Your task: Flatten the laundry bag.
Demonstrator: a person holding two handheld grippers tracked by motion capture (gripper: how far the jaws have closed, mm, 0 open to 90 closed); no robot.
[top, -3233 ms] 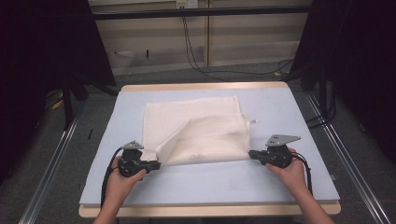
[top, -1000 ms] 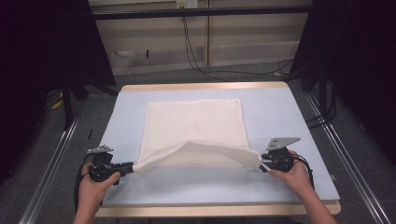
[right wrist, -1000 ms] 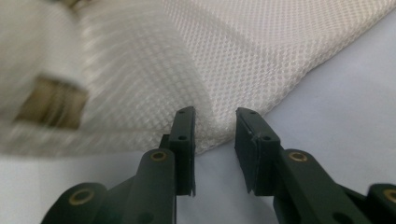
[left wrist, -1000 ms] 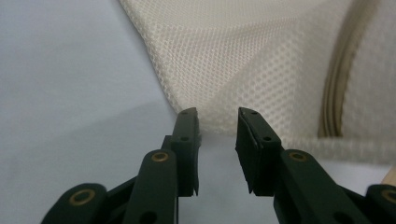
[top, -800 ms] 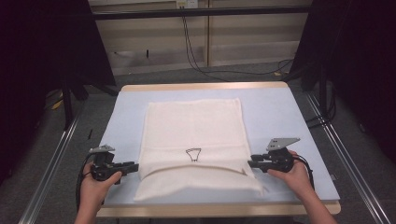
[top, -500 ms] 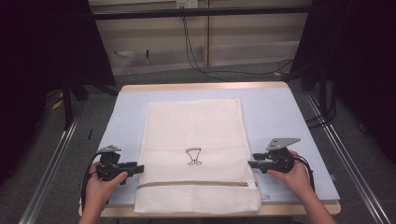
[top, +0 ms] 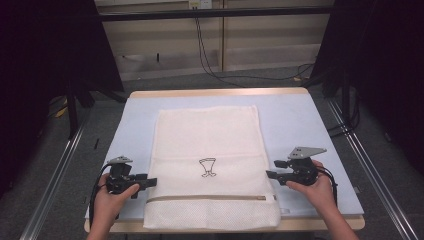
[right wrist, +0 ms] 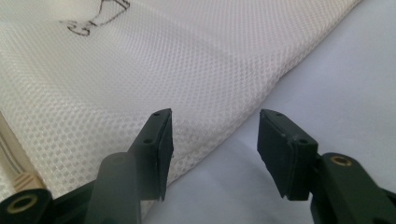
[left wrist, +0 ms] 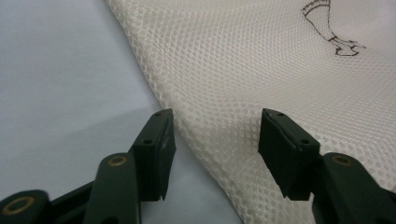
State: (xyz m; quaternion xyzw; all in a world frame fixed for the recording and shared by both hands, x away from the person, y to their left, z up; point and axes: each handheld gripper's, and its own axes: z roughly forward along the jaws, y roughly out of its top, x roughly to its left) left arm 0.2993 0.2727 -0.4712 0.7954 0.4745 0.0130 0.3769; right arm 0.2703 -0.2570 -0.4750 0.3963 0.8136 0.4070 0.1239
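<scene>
A cream mesh laundry bag [top: 207, 150] lies flat down the middle of the pale blue table [top: 300, 125], with a small black drawing [top: 207, 167] on it and a zipper strip [top: 210, 198] near its front end. My left gripper [top: 150, 182] is open at the bag's left edge; in the left gripper view its jaws straddle the mesh edge [left wrist: 187, 107] without closing on it. My right gripper [top: 270, 174] is open at the bag's right edge, and the right gripper view shows the mesh [right wrist: 187, 70] under the left jaw.
The bag's front end hangs slightly over the table's wooden front edge [top: 320, 225]. Bare blue surface lies on both sides of the bag. Metal rails [top: 55, 175] run along the floor at each side, and cables [top: 215, 60] trail behind the table.
Both grippers held the bag's near corners, pulled it toward the front and spread it flat. They have since let go and now stand open at its sides.
</scene>
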